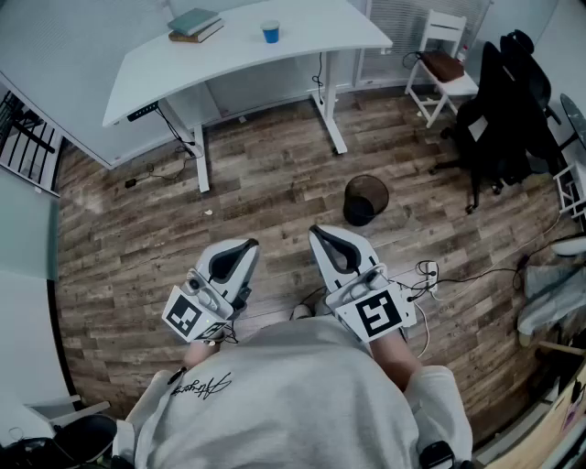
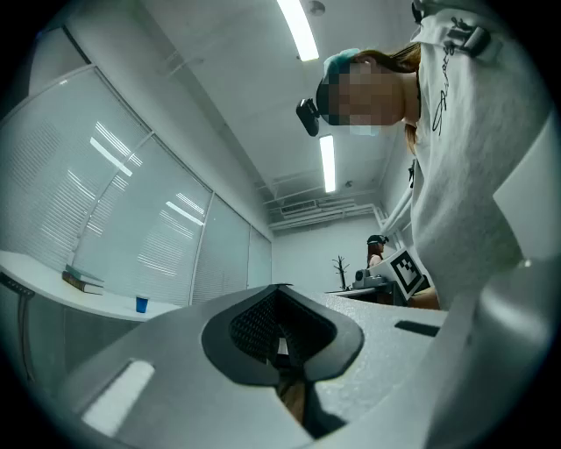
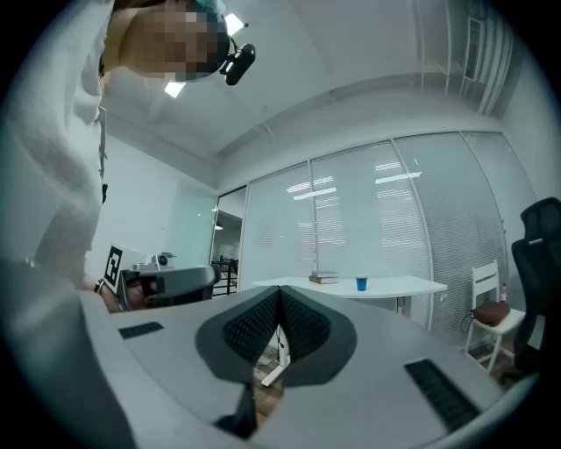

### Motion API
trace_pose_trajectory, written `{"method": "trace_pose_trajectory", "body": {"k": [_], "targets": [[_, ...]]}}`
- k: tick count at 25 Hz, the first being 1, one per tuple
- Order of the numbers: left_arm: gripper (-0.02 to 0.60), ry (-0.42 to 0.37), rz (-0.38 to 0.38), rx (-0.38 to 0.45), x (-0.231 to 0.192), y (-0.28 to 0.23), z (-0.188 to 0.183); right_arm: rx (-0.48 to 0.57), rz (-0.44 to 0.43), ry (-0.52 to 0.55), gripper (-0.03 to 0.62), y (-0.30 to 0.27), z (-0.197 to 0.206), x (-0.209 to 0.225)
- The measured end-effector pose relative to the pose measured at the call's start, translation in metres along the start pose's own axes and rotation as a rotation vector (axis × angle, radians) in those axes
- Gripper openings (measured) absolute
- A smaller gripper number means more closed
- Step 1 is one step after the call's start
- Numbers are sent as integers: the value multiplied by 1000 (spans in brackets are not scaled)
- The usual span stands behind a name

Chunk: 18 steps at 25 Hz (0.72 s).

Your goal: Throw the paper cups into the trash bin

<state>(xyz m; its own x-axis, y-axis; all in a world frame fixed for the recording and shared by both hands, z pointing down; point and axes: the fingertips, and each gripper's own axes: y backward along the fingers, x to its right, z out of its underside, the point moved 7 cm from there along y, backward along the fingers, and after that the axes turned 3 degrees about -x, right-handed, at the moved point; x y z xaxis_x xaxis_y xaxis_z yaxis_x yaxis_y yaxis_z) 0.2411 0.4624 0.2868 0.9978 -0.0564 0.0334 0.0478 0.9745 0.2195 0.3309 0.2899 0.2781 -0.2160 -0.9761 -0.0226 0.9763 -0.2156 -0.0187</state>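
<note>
- Head view shows 1 blue paper cup (image 1: 270, 32) standing upright on the white table (image 1: 229, 69), near a stack of books (image 1: 195, 25) and well apart from the person.
- Trash bin (image 1: 366, 199), a dark mesh one, stands on the wood floor between the table and the person, just ahead of the right gripper (image 1: 320, 234).
- Left gripper (image 1: 242, 246) is held close to the body with its jaws pressed together and nothing between them; the left gripper view shows only the meeting tips, and the cup small on the table's far edge.
- Right gripper's jaws are likewise pressed together and empty; the right gripper view looks level across the room at the table and cup.
- Judged step: the start, with the cup not yet picked up and both grippers far from it.
- Next move likely calls for walking to the table, spreading 1 gripper's jaws, and closing gently round the cup's wall so it does not crush.
</note>
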Motion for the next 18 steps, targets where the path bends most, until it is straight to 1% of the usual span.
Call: {"method": "trace_pose_trajectory", "body": {"k": [3,6,10,14,18], "targets": [[3,-3,-6,-1,-4,2,1,22,6,15,9,-3,0,1],[3,-10,-11,1,-3,1,-1,-2,-6,0,9,-1,0,1],[3,-39,-22,-6,-1,-3,-5,0,-30,6,9,-1,-3,6],[3,-39,-59,5,0,-10,-11,-7,-64,16,9,-2,-10,12],[3,-44,-80,5,-1,-11,-13,-8,-80,20,9,-7,-12,18]]}}
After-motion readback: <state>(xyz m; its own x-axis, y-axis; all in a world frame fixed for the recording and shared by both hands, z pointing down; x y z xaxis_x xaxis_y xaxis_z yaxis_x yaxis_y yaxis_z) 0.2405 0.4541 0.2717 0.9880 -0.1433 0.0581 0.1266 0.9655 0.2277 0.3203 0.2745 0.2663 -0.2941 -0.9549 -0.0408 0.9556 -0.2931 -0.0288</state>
